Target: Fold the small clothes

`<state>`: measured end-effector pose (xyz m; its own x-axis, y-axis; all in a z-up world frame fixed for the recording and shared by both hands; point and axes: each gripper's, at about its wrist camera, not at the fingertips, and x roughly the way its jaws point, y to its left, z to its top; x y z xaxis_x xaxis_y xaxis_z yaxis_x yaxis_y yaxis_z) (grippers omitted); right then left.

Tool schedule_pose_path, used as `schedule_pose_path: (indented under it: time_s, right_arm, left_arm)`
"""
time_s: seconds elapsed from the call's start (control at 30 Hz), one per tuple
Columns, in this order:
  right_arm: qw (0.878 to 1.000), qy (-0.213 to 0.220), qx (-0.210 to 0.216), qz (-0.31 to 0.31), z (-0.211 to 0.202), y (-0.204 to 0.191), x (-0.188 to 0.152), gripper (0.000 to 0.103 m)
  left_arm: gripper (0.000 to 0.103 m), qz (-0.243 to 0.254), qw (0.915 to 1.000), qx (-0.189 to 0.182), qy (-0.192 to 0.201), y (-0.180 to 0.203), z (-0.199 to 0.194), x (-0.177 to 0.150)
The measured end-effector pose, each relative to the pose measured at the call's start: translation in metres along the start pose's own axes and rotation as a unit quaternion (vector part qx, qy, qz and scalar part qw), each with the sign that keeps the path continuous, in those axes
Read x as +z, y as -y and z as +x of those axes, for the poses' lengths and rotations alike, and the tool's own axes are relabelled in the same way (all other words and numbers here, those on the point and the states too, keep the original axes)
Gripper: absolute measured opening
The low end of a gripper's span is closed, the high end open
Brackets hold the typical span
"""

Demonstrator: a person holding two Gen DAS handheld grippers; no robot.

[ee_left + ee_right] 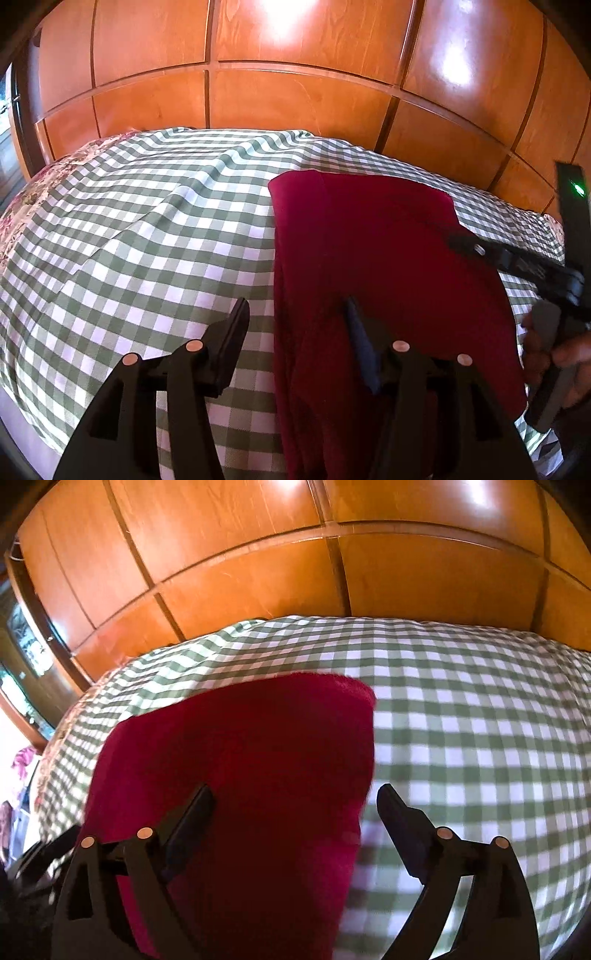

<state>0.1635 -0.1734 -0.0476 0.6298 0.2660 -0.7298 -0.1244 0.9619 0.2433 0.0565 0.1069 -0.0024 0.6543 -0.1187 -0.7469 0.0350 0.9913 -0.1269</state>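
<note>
Step in hand, by my judgement: fold of red garment (388, 266) partly made; it lies flat in layered rectangle on checked bedcover (147, 236).

Left hand-held gripper (295, 325): jaws wide, astride garment's 9 o'clock edge, holding nothing.

Right hand-held gripper (295, 805): jaws wide, astride 3 o'clock edge, empty, low over cloth, pointing toward wooden headboard (295, 92).

Next move probably calls for both to pinch near edge and carry it toward 12 o'clock.

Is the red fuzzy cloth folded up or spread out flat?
Folded. The dark red fleece cloth lies as a neat rectangle on the green checked sheet, with stacked layer edges along its left side.
</note>
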Motion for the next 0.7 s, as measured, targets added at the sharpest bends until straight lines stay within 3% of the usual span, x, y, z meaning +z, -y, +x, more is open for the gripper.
schedule_pose_path:
  time_s: [0.4, 0.5, 0.7]
  right_arm:
    - [0.996, -0.023, 0.089, -0.023, -0.067, 0.004, -0.074, 0.089]
    - [0.995, -0.055, 0.069, -0.043, -0.058, 0.001, -0.096, 0.077]
    - [0.996, -0.040, 0.081, -0.029, -0.055, 0.010, -0.109, 0.077]
  left_arm:
    - [0.057, 0.002, 1.0000, 0.007, 0.003, 0.003, -0.006, -0.007]
    - [0.059, 0.003, 1.0000, 0.007, 0.002, 0.005, -0.006, -0.008]
    - [0.060, -0.001, 0.9999, 0.010, 0.003, 0.006, -0.007, -0.012]
